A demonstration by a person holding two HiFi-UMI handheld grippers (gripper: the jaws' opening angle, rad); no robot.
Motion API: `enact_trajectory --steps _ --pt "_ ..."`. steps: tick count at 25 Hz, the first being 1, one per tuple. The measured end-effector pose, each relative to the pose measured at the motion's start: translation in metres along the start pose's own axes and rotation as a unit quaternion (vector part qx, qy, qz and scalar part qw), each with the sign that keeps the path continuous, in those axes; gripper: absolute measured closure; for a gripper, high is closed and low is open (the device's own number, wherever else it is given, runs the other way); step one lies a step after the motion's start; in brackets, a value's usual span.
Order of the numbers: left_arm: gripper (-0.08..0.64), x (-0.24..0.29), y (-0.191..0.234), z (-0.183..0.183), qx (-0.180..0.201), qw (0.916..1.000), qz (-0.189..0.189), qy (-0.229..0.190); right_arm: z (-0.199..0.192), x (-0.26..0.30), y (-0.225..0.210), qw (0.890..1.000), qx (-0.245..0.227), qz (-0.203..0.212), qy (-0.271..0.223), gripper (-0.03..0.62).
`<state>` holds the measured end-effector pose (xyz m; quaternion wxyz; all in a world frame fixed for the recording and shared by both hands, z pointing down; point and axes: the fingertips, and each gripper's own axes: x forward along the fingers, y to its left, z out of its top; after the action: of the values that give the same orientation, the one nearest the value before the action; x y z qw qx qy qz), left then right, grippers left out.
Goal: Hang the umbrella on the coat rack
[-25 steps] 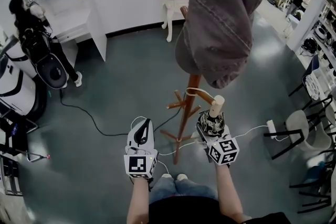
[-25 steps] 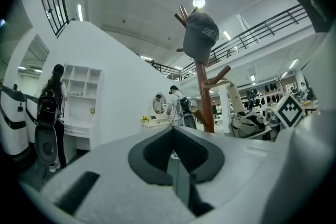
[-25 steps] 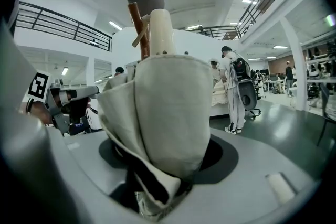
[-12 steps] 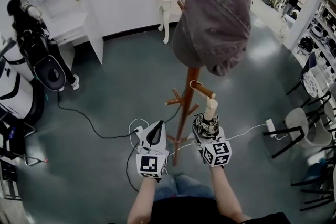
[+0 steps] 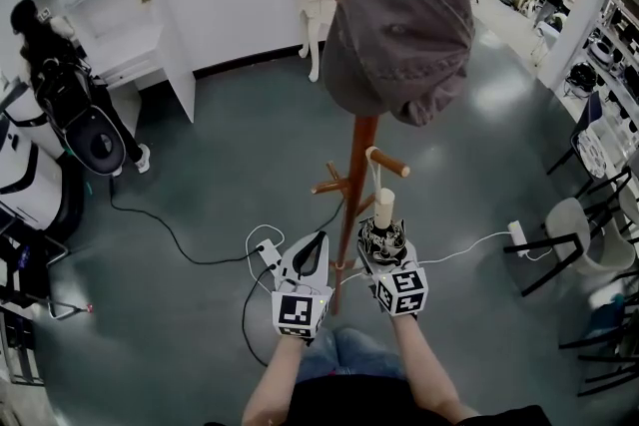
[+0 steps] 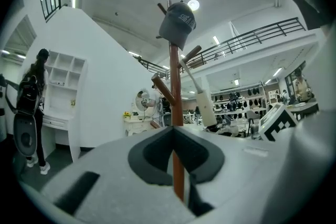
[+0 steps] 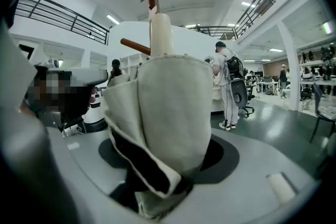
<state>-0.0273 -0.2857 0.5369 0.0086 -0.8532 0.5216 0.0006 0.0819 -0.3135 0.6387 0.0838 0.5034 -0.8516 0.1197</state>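
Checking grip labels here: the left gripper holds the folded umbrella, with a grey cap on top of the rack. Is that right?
Not quite. The right gripper holds the folded umbrella, not the left; the right gripper view shows its jaws closed on it. The grey cap is on top of the rack.

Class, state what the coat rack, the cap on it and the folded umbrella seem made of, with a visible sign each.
Reddish-brown coat rack: probably wood, smooth stained finish, rounded pegs.
Grey cap: soft woven cloth; it sags and shows stitched seams.
Folded cream umbrella: thin fabric folded in pleats, dark inside; its pale handle looks like matte plastic or light wood.
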Motion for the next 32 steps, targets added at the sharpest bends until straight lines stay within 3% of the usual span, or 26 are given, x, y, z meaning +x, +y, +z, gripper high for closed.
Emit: enact_trajectory --steps 19,32 --pt "0.554 -0.002 -0.001 0.001 0.003 1.0000 -0.007 0.002 -0.009 0.012 0.011 1.000 0.012 0.024 -0.007 0.251" --pt "0.554 -0.008 -0.010 0.022 0.007 0.9998 -0.018 0.002 0.038 -0.032 0.013 0.999 0.003 0.001 -0.048 0.267"
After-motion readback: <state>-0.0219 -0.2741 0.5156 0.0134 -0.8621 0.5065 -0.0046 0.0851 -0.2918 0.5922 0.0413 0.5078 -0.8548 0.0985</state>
